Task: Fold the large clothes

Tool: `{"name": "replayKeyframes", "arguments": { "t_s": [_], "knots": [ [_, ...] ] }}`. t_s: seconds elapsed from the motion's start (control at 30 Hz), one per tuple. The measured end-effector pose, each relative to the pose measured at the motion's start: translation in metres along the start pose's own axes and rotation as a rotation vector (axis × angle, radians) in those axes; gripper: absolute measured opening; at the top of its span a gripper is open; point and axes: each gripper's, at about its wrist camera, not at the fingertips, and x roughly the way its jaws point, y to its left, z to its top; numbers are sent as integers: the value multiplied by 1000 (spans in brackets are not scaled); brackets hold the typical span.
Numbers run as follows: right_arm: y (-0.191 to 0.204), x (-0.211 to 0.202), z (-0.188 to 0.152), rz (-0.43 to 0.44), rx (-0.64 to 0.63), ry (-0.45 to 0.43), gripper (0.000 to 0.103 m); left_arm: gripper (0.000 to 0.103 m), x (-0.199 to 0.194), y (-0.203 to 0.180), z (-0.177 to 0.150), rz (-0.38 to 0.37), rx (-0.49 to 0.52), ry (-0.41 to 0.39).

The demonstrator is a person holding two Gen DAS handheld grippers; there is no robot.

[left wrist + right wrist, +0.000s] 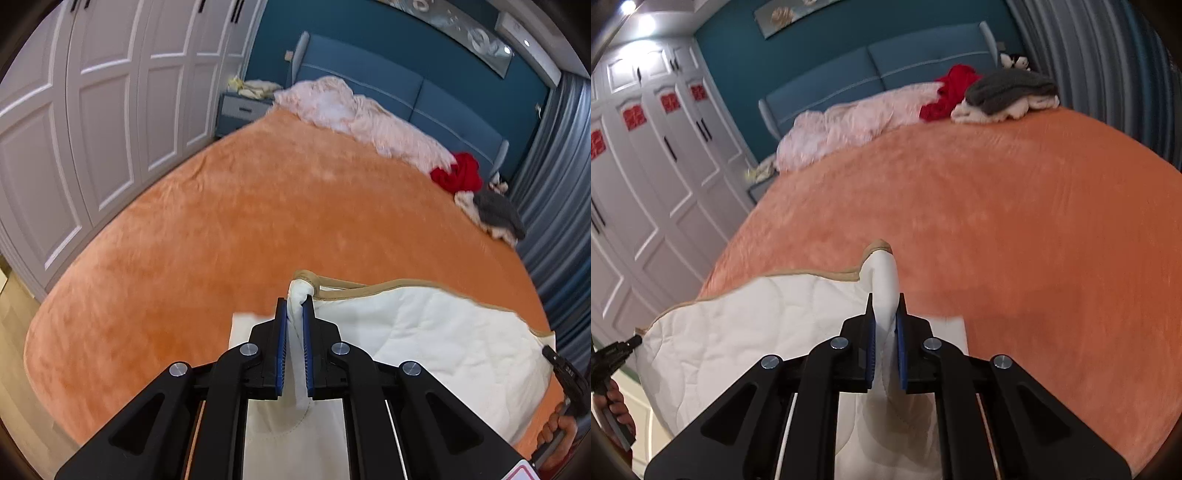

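Each clenched on a tan-trimmed corner, the left gripper point(294, 306) and right gripper point(885, 314) hold the white quilt point(424, 332) taut above the near end of the orange bed point(221, 229), likely so its halves can meet evenly.

At lower centre, the right black gripper with blue pads point(885, 314) pinches a bunched corner of the white quilted blanket with tan edging point(746, 332), which spreads toward lower left. The left gripper point(617, 350) shows at the left edge. Behind lies the orange fleece-covered bed point(997, 206), with red, grey and pink clothes at top.
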Motion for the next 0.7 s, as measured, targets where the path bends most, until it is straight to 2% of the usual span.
{"name": "replayKeyframes", "arguments": {
  "t_s": [0.1, 0.2, 0.37, 0.5, 0.7],
  "knots": [
    [0, 25, 11, -16, 9, 11, 8, 6, 32, -1, 15, 36, -15, 18],
    [-1, 63, 7, -58, 9, 73, 8, 6, 76, -3, 16, 97, -4, 74],
    [-11, 114, -18, -149, -7, 178, 8, 6, 142, -2, -9, 219, 56, 172],
    [-29, 137, -40, -178, 18, 239, 9, 7, 177, 6, -32, 263, 80, 226],
    [-38, 154, -61, -193, 15, 254, 14, 9, 195, 9, -55, 294, 99, 199]
  ]
}}
